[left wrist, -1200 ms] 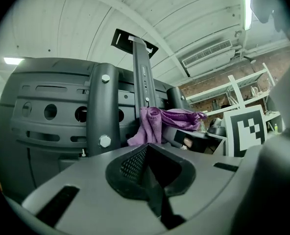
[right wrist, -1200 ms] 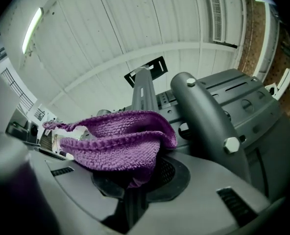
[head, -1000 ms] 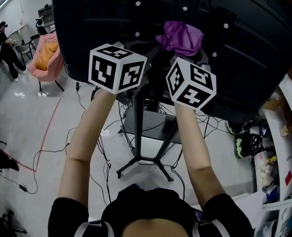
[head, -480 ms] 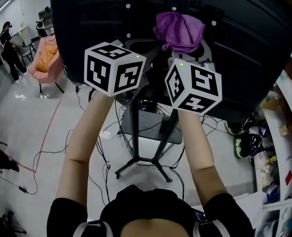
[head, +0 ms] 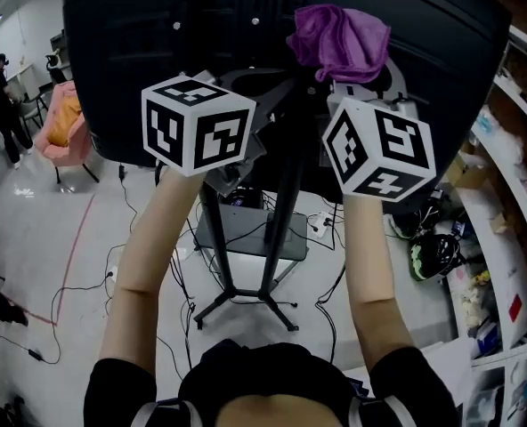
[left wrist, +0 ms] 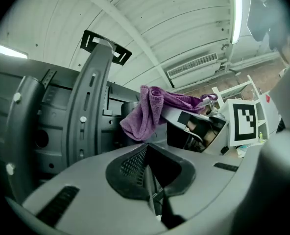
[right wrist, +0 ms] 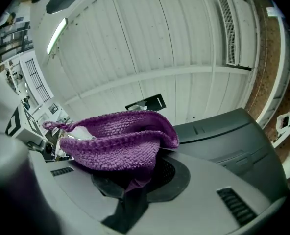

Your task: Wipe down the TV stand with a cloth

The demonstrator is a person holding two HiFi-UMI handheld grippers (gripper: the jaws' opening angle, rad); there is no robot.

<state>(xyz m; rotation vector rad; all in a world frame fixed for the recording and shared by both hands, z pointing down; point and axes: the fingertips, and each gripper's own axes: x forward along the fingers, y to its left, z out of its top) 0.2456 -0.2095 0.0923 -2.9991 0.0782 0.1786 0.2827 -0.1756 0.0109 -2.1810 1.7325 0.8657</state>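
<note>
The left gripper (left wrist: 152, 190) is held up behind the TV (head: 130, 69), its fingers pressed together with nothing between them. The TV stand (head: 286, 203) rises between the two grippers. To its right, the right gripper (right wrist: 130, 180) pinches the purple cloth (head: 339, 43), which seems to rest against the TV's back near the top of the stand.

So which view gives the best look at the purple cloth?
The right gripper view: the purple cloth fills the middle, bunched in the right gripper, its knit clear. The head view shows the cloth smaller, beyond that gripper. The left gripper view shows the cloth side-on, hanging from that gripper.
</note>
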